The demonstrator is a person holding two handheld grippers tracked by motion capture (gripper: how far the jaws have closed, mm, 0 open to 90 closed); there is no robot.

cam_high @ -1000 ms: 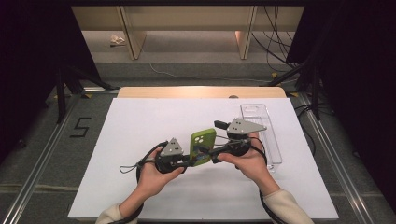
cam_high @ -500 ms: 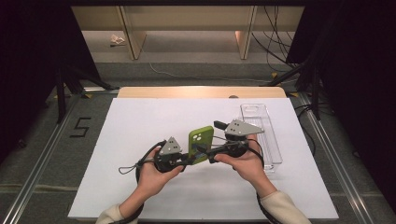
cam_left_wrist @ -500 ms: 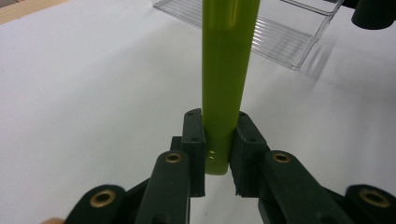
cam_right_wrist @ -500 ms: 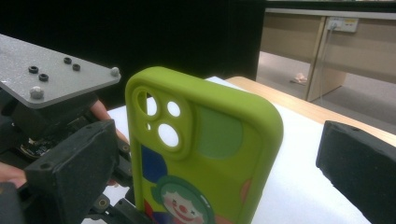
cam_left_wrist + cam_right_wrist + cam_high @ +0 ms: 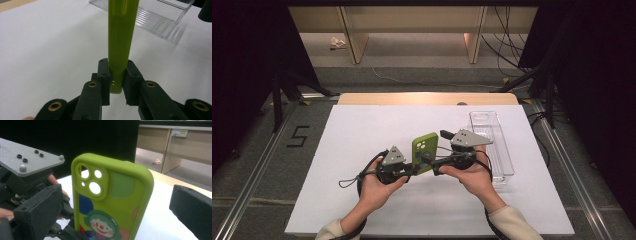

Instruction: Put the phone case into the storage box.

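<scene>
I hold a light, soft, flexible green phone case (image 5: 424, 152) upright above the white surface (image 5: 362, 130), left gripper (image 5: 117, 82) jaws pinching its near edge, right gripper (image 5: 437, 162) jaws spread around its flat faces.

Both forearms come in low and meet near the clear tray (image 5: 492, 145). The left gripper (image 5: 408, 170), held just left of the tray, has its 2 jaws clamped on the green phone case (image 5: 424, 152). The right gripper (image 5: 437, 162), nearer the tray, has its 2 jaws spread wide around the case.
</scene>
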